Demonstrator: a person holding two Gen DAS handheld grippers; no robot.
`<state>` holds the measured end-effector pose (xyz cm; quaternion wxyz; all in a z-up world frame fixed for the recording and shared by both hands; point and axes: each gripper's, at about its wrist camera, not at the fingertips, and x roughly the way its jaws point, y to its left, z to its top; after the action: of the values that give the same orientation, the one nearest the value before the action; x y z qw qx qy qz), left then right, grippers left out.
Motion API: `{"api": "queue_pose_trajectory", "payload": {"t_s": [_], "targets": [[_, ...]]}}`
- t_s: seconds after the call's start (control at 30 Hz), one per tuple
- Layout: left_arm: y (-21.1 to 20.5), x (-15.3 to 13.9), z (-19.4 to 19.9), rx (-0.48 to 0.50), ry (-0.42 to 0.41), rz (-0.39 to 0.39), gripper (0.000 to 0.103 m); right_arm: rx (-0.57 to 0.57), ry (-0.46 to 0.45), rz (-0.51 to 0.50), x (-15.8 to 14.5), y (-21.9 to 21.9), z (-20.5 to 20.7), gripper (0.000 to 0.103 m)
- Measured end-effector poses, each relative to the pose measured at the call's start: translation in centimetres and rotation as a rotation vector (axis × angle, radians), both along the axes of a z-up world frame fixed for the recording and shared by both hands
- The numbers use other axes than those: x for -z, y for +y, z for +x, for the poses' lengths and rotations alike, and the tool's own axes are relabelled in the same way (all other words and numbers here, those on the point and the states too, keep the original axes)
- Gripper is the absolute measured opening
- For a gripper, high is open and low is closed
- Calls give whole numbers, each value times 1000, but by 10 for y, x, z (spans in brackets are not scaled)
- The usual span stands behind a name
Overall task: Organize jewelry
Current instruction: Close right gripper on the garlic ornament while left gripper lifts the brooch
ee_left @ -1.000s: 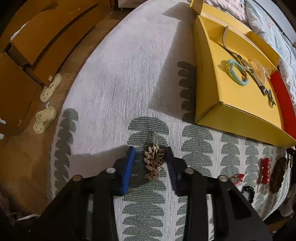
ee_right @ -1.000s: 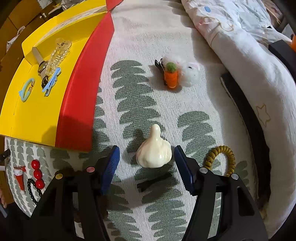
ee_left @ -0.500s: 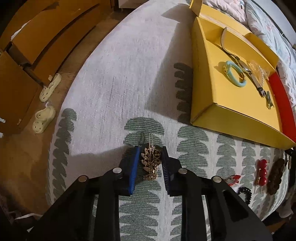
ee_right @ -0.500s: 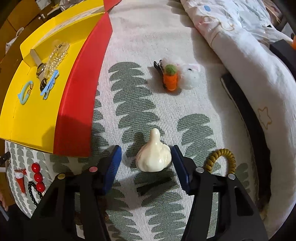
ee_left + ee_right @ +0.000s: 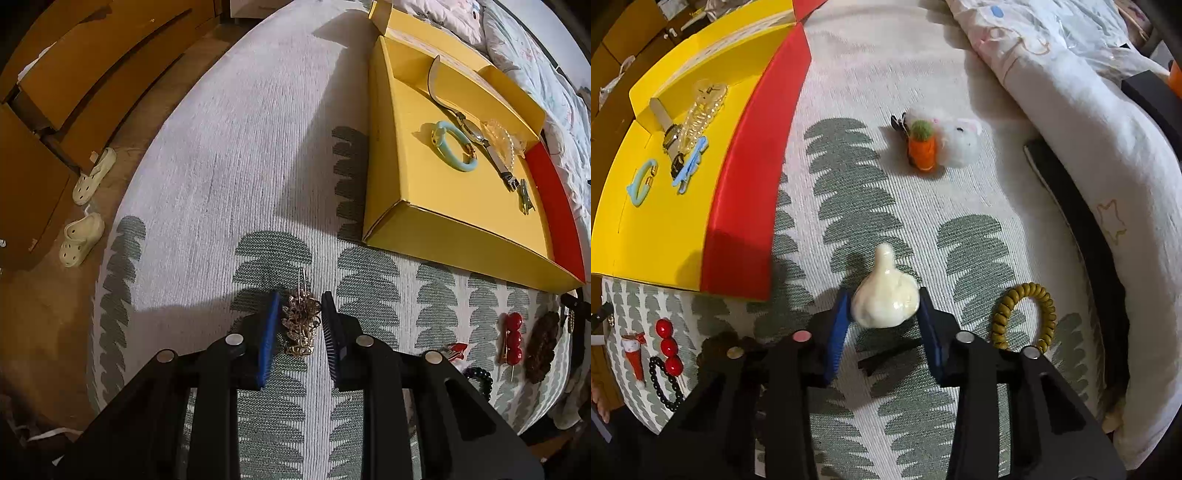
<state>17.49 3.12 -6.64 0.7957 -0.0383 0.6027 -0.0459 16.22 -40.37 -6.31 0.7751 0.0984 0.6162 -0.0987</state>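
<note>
On woven bedspread (image 5: 221, 166), left gripper (image 5: 298, 314) pinches filigree brooch (image 5: 300, 325); right gripper (image 5: 884, 306) clamps glossy pear-shaped clip (image 5: 884, 301).

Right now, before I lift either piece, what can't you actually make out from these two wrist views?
- Left wrist view: whether the left hand-held gripper pads touch the gold leaf brooch; thin gaps seem to show, too fine to call.
- Right wrist view: the cream clip's underside is hidden by its own body.
- Right wrist view: the dark piece by the right hand-held gripper is half covered by its frame.
- Left wrist view: the black bead bracelet is partly hidden behind the frame.
</note>
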Motion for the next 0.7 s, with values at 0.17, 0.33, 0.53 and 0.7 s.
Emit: {"api": "queue_pose_trajectory", "payload": {"t_s": [0.17,0.33,0.53,0.7], "targets": [[-1,-3,-1,2,-8,2,24,-19,-15,-17,-8,7,-2,35],[-1,-8,-1,4,-17,-3,24,-13,-23,-40,-17,11,-7,35],[1,-22,-5,-3,-37,-14,24,-16,-93,-22,-49,25,-24,35],[-3,-47,-9,-4,-86,-43,24,-62,-194,4,-85,44,-37,35]]}}
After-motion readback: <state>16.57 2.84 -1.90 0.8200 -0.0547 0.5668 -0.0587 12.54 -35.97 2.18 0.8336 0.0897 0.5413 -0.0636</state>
